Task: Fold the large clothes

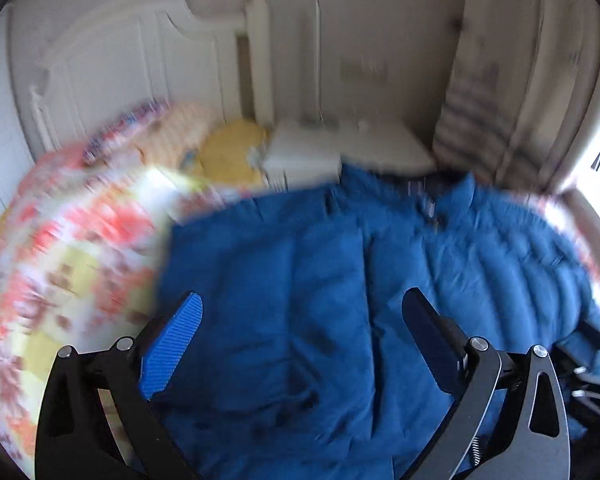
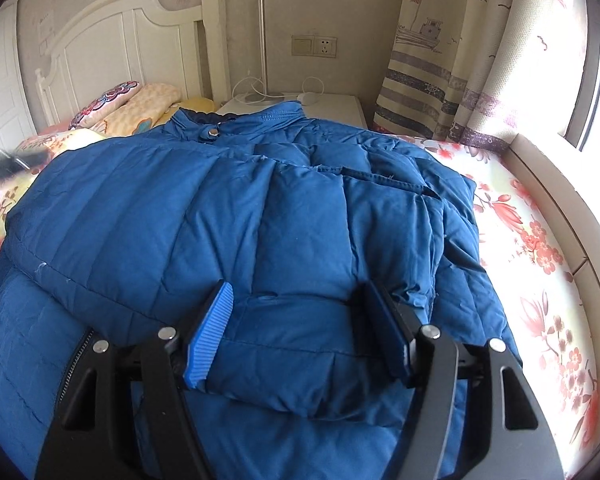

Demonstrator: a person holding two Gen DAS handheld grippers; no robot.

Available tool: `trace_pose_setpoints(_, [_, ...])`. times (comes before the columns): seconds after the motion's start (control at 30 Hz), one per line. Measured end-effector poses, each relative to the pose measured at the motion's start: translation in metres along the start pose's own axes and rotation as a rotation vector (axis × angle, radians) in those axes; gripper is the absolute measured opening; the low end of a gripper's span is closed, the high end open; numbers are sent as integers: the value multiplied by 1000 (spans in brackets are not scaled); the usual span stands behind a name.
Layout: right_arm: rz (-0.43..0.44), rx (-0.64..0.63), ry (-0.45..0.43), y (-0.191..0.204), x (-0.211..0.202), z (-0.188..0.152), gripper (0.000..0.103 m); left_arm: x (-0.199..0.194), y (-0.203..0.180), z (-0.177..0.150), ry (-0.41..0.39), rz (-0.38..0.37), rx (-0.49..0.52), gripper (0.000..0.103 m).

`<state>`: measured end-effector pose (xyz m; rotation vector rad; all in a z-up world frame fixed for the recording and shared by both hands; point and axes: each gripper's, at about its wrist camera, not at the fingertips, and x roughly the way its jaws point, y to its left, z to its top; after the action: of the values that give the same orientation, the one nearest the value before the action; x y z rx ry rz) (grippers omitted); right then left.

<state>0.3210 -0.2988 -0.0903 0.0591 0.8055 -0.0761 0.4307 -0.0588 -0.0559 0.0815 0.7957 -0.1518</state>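
Blue padded jacket (image 2: 228,216) spread on a bed with a flowered sheet (image 2: 532,248).

The right hand-held gripper (image 2: 300,332) has its two fingers set either side of a folded-over sleeve end near the jacket's lower part, blue pads (image 2: 210,340) close against the fabric; whether they actually press on it cannot be told. The left hand-held gripper (image 1: 304,344) hangs released above the jacket (image 1: 300,280), its fingers spread wide with nothing between them; that view is blurred. The collar lies toward the white headboard (image 2: 112,44), pillows (image 2: 140,104) and nightstand (image 2: 340,106). A patterned curtain (image 2: 460,60) hangs at the right.
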Motion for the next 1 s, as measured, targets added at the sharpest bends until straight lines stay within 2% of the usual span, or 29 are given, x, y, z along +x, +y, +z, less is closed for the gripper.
trace_pose_setpoints(0.07, [3,0,0,0,0,0,69,35,-2,-15,65,26,21,99])
trace_pose_setpoints(0.13, [11,1,-3,0,-1,0,71,38,-2,-26,19,31,32,99])
trace_pose_setpoints(0.23, [45,-9,0,1,-1,1,81,38,-4,-29,18,37,38,99])
trace_pose_setpoints(0.3, [53,-1,-9,-1,-4,1,81,37,-3,-29,16,35,36,99])
trace_pose_setpoints(0.37, [26,37,-54,-5,-16,2,77,36,-2,-30,13,32,33,99])
trace_pose_setpoints(0.43, [-5,72,-130,-7,-34,8,77,36,-2,-28,14,28,30,99])
trace_pose_setpoints(0.5, [-10,32,-162,4,-42,23,77,35,-2,-27,16,27,29,99])
trace_pose_setpoints(0.67, [-24,-135,-96,49,-8,57,78,35,0,-25,14,21,26,99])
trace_pose_setpoints(0.77, [-1,-149,30,58,40,55,82,34,1,-25,11,15,22,99])
trace_pose_setpoints(0.9, [27,-125,50,51,48,52,81,34,1,-26,11,13,21,99])
trace_pose_setpoints(1.0, [-44,-103,-14,34,28,58,81,33,0,-26,12,13,19,99])
